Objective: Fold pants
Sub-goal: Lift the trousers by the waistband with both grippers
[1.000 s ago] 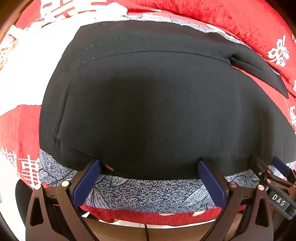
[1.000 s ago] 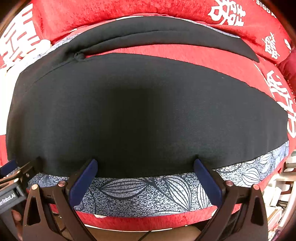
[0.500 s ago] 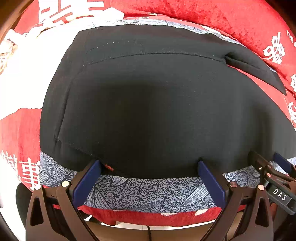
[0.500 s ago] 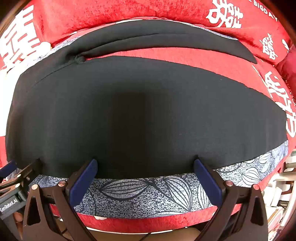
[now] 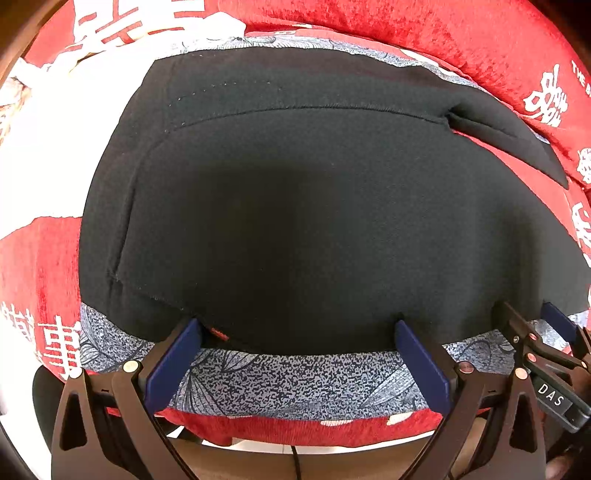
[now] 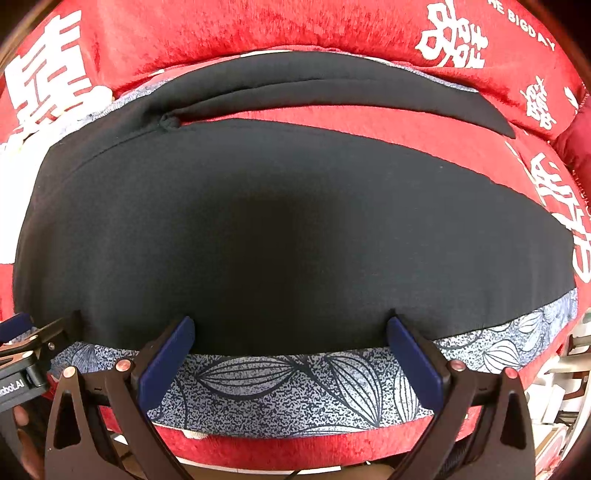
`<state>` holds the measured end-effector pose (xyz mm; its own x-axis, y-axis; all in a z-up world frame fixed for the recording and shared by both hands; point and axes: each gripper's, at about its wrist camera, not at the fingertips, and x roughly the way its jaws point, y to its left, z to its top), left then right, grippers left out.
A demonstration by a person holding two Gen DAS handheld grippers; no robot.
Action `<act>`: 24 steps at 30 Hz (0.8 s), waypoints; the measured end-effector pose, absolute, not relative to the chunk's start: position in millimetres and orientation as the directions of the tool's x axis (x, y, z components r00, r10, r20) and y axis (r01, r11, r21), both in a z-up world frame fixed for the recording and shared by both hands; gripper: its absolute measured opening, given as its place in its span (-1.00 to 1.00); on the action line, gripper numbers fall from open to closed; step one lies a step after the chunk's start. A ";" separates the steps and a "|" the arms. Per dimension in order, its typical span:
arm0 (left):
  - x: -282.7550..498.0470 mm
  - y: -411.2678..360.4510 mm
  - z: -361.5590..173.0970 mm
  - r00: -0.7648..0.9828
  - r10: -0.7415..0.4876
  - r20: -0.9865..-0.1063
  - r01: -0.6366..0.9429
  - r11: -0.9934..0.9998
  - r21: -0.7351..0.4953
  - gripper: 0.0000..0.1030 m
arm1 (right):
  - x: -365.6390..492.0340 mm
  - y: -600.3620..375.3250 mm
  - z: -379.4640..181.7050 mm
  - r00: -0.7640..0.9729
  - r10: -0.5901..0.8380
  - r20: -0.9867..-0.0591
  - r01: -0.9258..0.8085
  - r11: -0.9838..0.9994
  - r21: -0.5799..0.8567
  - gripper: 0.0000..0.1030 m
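Red bedding (image 6: 258, 33) with white characters and a grey leaf-print strip (image 6: 295, 384) lies under the black pants (image 5: 314, 229), which are spread flat with their long axis running left to right: waist at the left, legs (image 6: 369, 92) reaching right. Both grippers sit at the near edge, left gripper (image 5: 299, 332) and right gripper (image 6: 291, 328) each spread wide, blue pads (image 5: 173, 362) touching the hem, pinching nothing

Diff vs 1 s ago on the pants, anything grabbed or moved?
Nothing grabbed or let go. The left claw and right claw remain open at the near edge of the black pants, tips at the hem. The left view eased back very slightly; the pants lie flat on the red cover as before.
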<state>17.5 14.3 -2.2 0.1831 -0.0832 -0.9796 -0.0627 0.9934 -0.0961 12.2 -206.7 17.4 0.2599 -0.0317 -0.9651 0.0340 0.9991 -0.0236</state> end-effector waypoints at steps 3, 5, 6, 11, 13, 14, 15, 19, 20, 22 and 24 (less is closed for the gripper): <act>24.4 23.2 1.1 0.174 -0.111 -0.978 -0.078 0.989 -0.126 1.00 | 23.0 -203.6 20.2 0.244 -0.016 -0.970 0.019 1.000 -0.011 1.00; 29.1 30.8 4.2 0.178 -0.119 -0.977 -0.092 0.986 -0.136 1.00 | 27.2 -200.8 26.2 0.264 -0.008 -0.964 0.001 1.000 -0.008 1.00; 32.3 34.2 8.6 0.192 -0.110 -0.975 -0.098 0.987 -0.130 1.00 | 31.1 -198.5 31.7 0.282 -0.007 -0.959 -0.012 1.000 -0.011 1.00; 54.3 40.0 34.6 0.271 -0.068 -0.960 -0.066 0.994 -0.089 1.00 | 58.5 -187.5 54.6 0.337 0.025 -0.941 -0.054 0.999 0.007 1.00; 67.3 41.9 40.2 0.283 -0.064 -0.957 -0.064 0.994 -0.086 1.00 | 73.3 -183.4 60.7 0.348 0.034 -0.937 -0.064 0.998 0.012 1.00; 73.8 43.2 42.7 0.290 -0.060 -0.955 -0.067 0.994 -0.083 1.00 | 81.2 -181.5 63.0 0.352 0.035 -0.935 -0.071 0.997 0.011 1.00; 78.6 45.2 44.3 0.296 -0.056 -0.953 -0.069 0.994 -0.080 1.00 | 85.0 -180.3 64.3 0.356 0.037 -0.934 -0.075 0.997 0.011 1.00; 97.7 46.1 45.3 0.308 -0.049 -0.950 -0.072 0.995 -0.075 1.00 | 106.6 -174.1 70.1 0.376 0.055 -0.925 -0.097 0.995 0.020 1.00; 103.1 46.8 44.4 0.310 -0.046 -0.950 -0.070 0.995 -0.071 1.00 | 111.9 -173.0 69.4 0.376 0.056 -0.925 -0.101 0.995 0.019 1.00; 112.5 42.5 41.5 0.310 -0.035 -0.950 -0.067 0.996 -0.058 1.00 | 120.6 -171.3 66.7 0.375 0.052 -0.925 -0.106 0.994 0.013 1.00; 121.4 41.4 37.1 0.307 -0.022 -0.951 -0.066 0.997 -0.044 1.00 | 127.7 -169.3 62.8 0.370 0.054 -0.927 -0.109 0.994 0.015 1.00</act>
